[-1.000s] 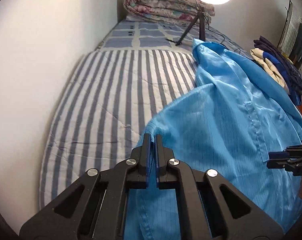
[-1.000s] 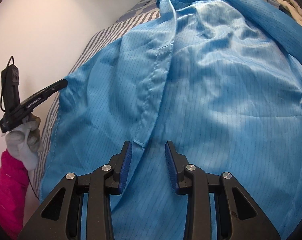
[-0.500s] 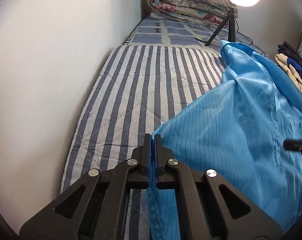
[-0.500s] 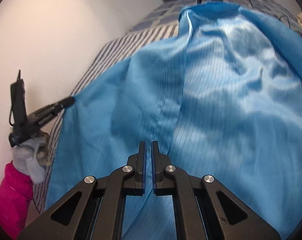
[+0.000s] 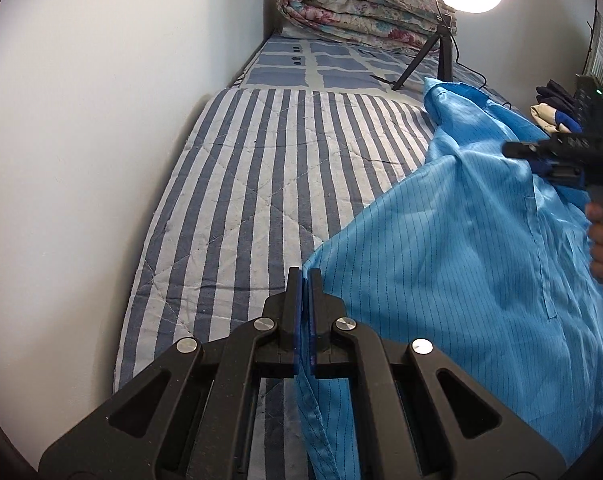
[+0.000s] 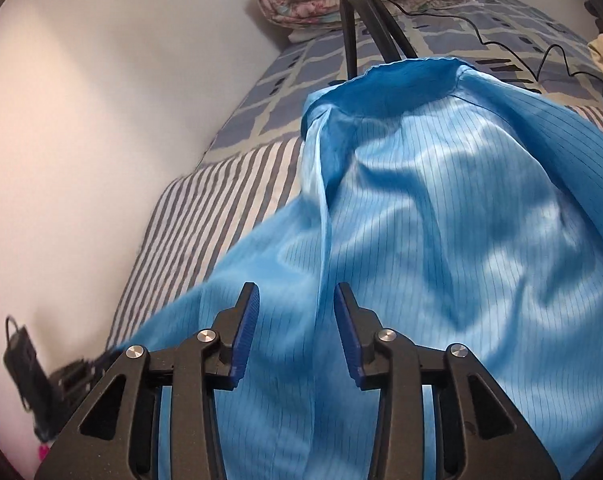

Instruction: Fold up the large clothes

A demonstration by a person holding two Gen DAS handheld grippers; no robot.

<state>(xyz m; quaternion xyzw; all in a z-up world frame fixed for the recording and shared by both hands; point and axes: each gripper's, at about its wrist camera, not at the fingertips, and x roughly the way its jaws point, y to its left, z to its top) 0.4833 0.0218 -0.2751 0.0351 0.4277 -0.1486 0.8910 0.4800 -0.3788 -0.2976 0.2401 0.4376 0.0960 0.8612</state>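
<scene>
Your left hand-held gripper, angled down over the bed, is pinching a corner of the blue garment draped across the bed, while your right hand-held gripper is opening, pads clear of the cloth.

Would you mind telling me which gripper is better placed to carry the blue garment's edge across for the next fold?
Left, probably. The left gripper is shut on a corner of the blue garment. The right gripper is opening, its pads clear of the cloth, so it would need to regrasp first.
</scene>
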